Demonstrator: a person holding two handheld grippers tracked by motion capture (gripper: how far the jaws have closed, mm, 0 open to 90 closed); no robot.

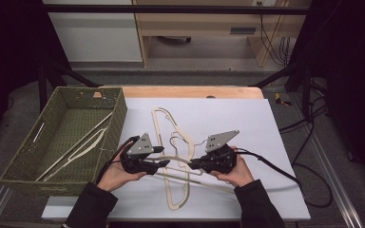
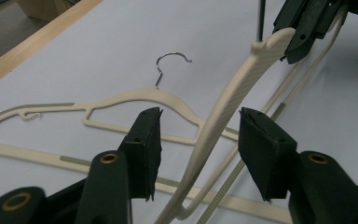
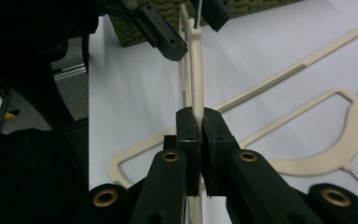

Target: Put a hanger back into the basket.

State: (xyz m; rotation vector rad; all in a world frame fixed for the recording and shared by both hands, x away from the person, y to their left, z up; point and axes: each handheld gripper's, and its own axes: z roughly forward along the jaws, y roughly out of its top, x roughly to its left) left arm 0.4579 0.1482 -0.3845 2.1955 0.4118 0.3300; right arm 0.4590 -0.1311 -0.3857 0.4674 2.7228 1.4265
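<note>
Slim cream plastic clothes hanger (image 1: 178,159) with ribbed shoulder, raised above the near middle of the white surface (image 1: 247,123). Right claw (image 3: 200,122) clamped on its shoulder; left claw (image 2: 200,126) astride it, jaws parted, not pressing. Two more cream hangers (image 1: 164,124) beneath; woven green basket (image 1: 116,124) left, holding others

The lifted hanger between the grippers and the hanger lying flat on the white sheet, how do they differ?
The lifted hanger is held off the sheet, while the flat hanger lies on the white sheet. The right gripper is clamped on the lifted hanger and the left gripper's open jaws straddle it; nothing grips the flat hanger. The flat hanger's metal hook shows fully; the lifted hanger's barely shows. Both are cream.
</note>
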